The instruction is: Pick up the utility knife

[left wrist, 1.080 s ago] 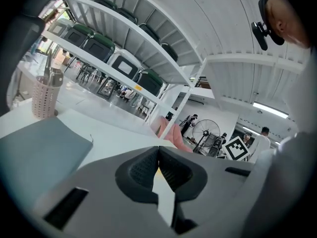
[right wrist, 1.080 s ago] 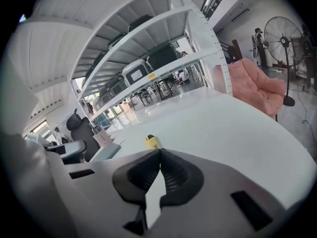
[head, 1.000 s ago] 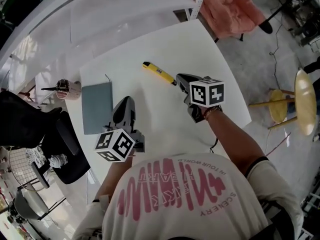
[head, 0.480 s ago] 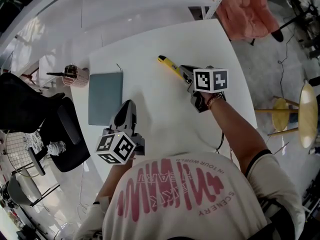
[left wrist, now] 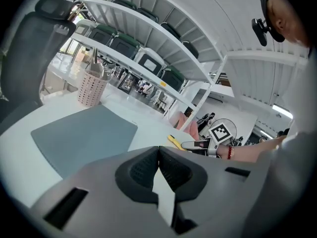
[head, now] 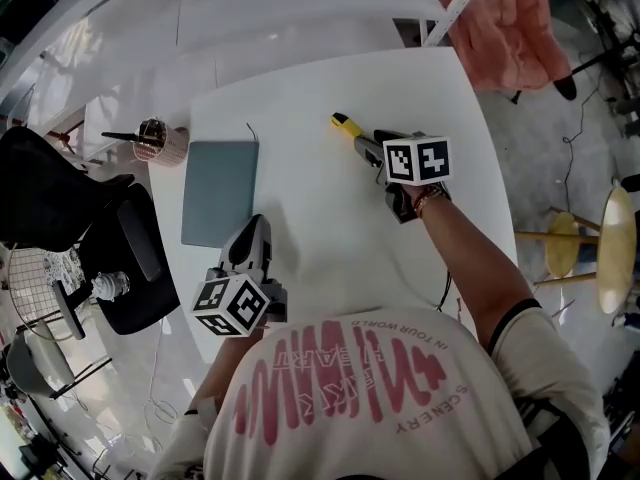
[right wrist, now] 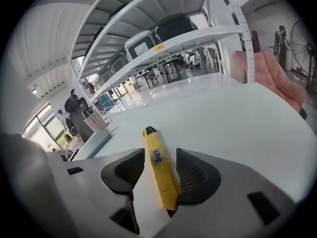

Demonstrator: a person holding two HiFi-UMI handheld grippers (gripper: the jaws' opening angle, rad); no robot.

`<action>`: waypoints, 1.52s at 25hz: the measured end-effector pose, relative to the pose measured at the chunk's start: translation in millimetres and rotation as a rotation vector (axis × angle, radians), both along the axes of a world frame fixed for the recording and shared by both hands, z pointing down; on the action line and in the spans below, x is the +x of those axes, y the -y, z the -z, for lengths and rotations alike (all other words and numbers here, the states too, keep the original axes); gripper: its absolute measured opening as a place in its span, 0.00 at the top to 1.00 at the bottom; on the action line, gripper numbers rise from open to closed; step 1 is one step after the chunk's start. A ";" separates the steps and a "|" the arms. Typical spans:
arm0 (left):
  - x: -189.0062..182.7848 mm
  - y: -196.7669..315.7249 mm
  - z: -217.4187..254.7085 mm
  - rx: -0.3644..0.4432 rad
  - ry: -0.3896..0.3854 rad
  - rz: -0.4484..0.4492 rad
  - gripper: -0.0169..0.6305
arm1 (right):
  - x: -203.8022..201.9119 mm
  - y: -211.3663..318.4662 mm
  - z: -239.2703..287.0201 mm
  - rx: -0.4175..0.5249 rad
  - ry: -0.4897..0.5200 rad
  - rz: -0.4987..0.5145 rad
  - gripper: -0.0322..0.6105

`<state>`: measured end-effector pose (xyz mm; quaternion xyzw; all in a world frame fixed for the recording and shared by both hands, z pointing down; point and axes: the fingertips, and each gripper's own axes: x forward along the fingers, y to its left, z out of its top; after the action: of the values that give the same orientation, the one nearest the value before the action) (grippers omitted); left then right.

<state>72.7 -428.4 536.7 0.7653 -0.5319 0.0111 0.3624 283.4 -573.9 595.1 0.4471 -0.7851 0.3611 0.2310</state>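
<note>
The yellow utility knife (head: pixel 345 126) lies flat on the white table (head: pixel 330 238), its black tip pointing away from me. In the right gripper view the knife (right wrist: pixel 157 157) runs lengthwise between the two jaws. My right gripper (head: pixel 366 145) is lowered over the knife's near end; its jaws are opening and stand on either side of the knife body, not pressing it. My left gripper (head: pixel 252 236) hovers over the table's near left part, shut with nothing in it. Its pads (left wrist: pixel 148 168) meet in the left gripper view, where the knife (left wrist: pixel 174 142) shows far off.
A grey mat (head: pixel 220 191) lies left of the knife, with a pink pen basket (head: pixel 165 145) beyond it. A black office chair (head: pixel 60 208) stands off the table's left edge. A pink cloth (head: pixel 510 18) and a wooden stool (head: pixel 615 248) are on the right.
My right gripper has moved forward and down over the knife's near end, so the knife now lies between its jaws. The left gripper has sunk a little toward the table.
</note>
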 end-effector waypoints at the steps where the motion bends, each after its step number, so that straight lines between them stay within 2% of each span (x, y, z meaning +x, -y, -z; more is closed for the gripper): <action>1: -1.2 -0.5 -1.9 -0.005 -0.003 0.005 0.94 | -1.5 -0.2 -1.1 -0.002 -0.005 0.007 0.61; 5: -2.7 1.0 -4.6 -0.005 -0.006 0.009 0.94 | -6.2 -2.5 -4.6 0.007 -0.056 0.039 0.59; 11: -1.7 -3.2 -2.9 -0.004 -0.003 0.005 0.94 | -9.6 -8.2 -7.8 0.053 -0.196 0.113 0.59; 15: -0.7 -5.8 -2.2 0.000 -0.003 0.010 0.94 | -7.8 -7.5 -12.9 0.070 -0.233 0.125 0.67; 18: -4.0 -10.8 -3.0 -0.004 -0.004 0.025 0.94 | -7.2 -8.4 -11.9 0.101 -0.287 0.147 0.68; 31: -23.4 -27.7 -0.4 -0.006 -0.034 0.101 0.94 | -8.3 -13.6 -10.8 0.102 -0.313 0.142 0.70; 38: -27.9 -35.9 13.8 0.021 -0.028 0.114 0.94 | -4.4 -17.6 -4.8 0.044 -0.340 0.104 0.73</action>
<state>44.8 -392.5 522.9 0.7377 -0.5695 -0.0258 0.3618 279.1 -556.3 599.9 0.4653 -0.7646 0.2505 0.3689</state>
